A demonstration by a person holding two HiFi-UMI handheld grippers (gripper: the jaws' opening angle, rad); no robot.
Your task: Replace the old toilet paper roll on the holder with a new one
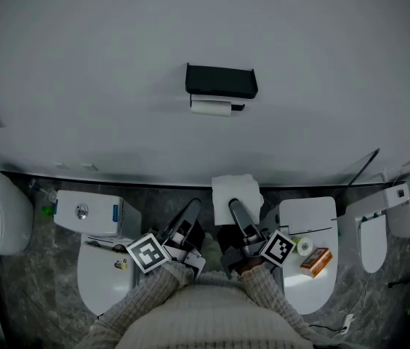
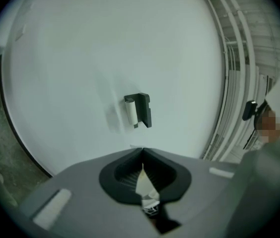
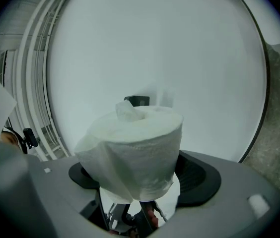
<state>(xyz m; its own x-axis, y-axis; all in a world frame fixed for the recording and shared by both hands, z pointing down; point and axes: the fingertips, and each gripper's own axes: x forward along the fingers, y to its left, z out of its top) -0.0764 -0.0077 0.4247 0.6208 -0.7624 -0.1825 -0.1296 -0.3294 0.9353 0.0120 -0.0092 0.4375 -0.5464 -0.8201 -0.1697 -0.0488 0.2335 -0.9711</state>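
A black wall holder [image 1: 221, 82] carries the old, thin toilet paper roll [image 1: 211, 107] beneath its shelf. My right gripper [image 1: 237, 209] is shut on the new, full white roll [image 1: 235, 197], held well short of the wall and below the holder. In the right gripper view the new roll [image 3: 132, 152] stands upright between the jaws of that gripper [image 3: 140, 180] and hides most of the holder [image 3: 137, 101]. My left gripper [image 1: 193, 208] is shut and empty beside it. The left gripper view has that gripper [image 2: 142, 151] facing the holder [image 2: 144, 109] and old roll [image 2: 130, 112].
Below me on the marble floor are a toilet with its tank [image 1: 89, 213] at left and a closed toilet lid [image 1: 308, 220] at right, bearing an orange box [image 1: 315, 262] and a small tape roll [image 1: 304, 247]. More white fixtures [image 1: 1, 213] [image 1: 401, 209] stand at both sides.
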